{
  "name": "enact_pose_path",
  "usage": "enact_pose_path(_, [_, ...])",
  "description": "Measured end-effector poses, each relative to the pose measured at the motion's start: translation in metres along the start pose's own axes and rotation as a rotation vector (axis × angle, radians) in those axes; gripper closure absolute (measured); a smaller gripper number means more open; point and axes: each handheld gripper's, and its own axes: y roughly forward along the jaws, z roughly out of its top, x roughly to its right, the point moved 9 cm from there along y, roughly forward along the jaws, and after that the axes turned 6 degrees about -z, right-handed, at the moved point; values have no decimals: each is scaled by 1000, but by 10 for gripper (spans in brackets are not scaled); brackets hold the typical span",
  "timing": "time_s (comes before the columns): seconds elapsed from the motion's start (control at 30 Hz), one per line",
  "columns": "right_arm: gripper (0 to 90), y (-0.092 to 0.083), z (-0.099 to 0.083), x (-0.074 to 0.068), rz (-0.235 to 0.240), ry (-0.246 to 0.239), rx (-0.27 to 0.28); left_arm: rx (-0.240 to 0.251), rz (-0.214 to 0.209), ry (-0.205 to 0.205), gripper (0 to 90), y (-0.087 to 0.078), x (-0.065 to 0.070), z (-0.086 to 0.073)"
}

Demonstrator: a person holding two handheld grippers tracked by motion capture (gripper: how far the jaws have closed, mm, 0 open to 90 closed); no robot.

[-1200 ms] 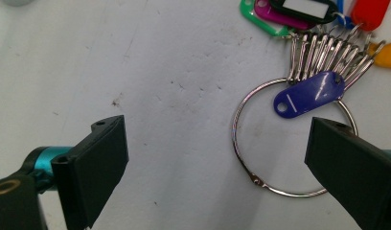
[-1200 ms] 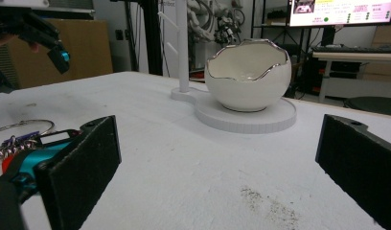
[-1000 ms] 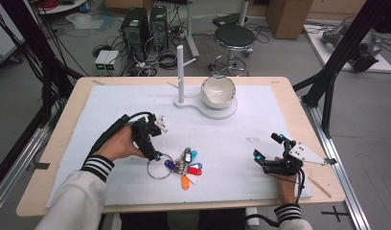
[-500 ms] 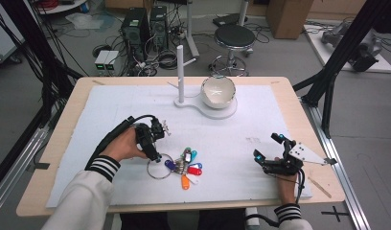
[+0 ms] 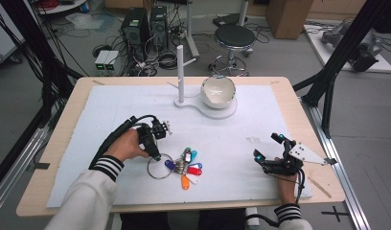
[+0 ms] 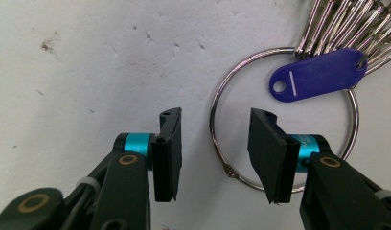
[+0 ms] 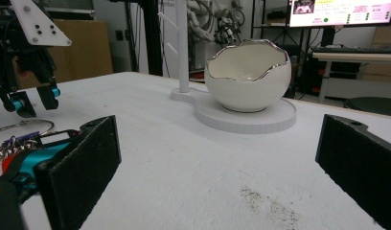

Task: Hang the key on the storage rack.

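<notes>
Steel key ring [image 6: 282, 117] with coloured tags [image 5: 186, 166] lies flat on the white table cover [image 5: 112, 105]; my left gripper [image 6: 213, 155], part open and empty, straddles its near edge, ready to pinch. My right gripper [image 7: 217, 172] rests wide open, empty, well apart

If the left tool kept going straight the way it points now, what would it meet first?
Probably the big metal ring of the key-tag bunch: the left tool is open, pointing down, with one jaw on each side of the ring's wire. Depth is unclear.
</notes>
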Motion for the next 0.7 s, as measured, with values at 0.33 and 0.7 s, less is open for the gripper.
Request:
enact_pose_path(0.33, [11, 0, 0, 0, -2, 5, -4, -33, -3, -48, 612, 4, -2, -1])
enact_pose_path(0.7, [11, 0, 0, 0, -1, 5, -4, -65, -3, -72, 674, 10, -2, -2])
